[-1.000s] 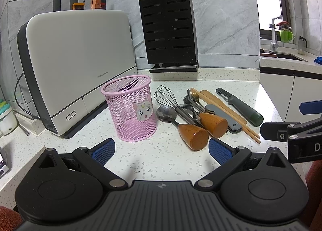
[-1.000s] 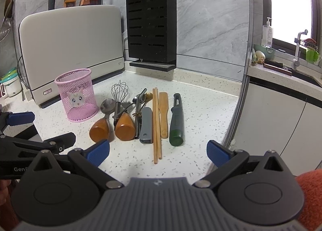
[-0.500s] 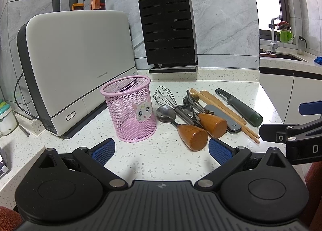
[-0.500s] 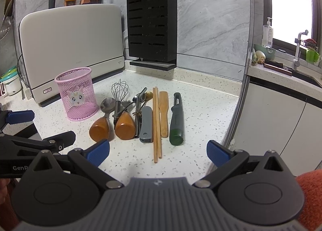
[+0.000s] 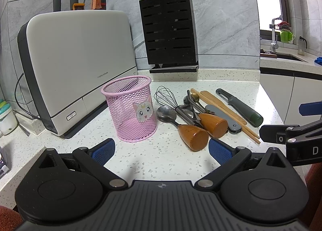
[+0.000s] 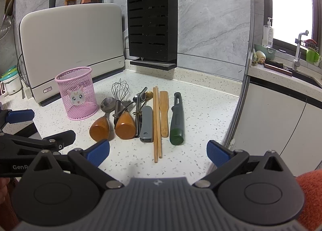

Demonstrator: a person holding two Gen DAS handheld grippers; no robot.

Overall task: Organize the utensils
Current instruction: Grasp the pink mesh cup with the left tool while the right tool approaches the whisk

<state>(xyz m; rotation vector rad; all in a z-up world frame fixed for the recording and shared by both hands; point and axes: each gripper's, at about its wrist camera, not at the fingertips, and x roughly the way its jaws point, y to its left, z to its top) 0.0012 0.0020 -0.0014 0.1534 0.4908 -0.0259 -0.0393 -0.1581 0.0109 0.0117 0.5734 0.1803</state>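
A pink mesh cup (image 5: 130, 108) (image 6: 77, 93) with a cat sticker stands upright and empty on the white speckled counter. To its right lies a row of utensils: a spoon with a wooden handle (image 5: 192, 134) (image 6: 100, 128), a whisk (image 5: 166, 96) (image 6: 120, 90) with a wooden handle (image 6: 125, 126), small spoons, a grey folding tool (image 6: 146, 124), chopsticks (image 6: 156, 122), a wooden spatula (image 6: 164, 112) and a dark green peeler (image 5: 240, 108) (image 6: 177, 118). My left gripper (image 5: 161, 150) is open, low before the cup. My right gripper (image 6: 158, 150) is open, just short of the chopsticks.
A white appliance (image 5: 80, 65) stands behind the cup at the left. A black knife block (image 5: 168, 29) with knives and red scissors stands against the marble wall. The counter's right edge (image 6: 236, 110) drops beside the peeler. A sink (image 6: 301, 69) is far right.
Both grippers have crept slightly forward toward the utensils and stay open. Nothing on the counter has moved.
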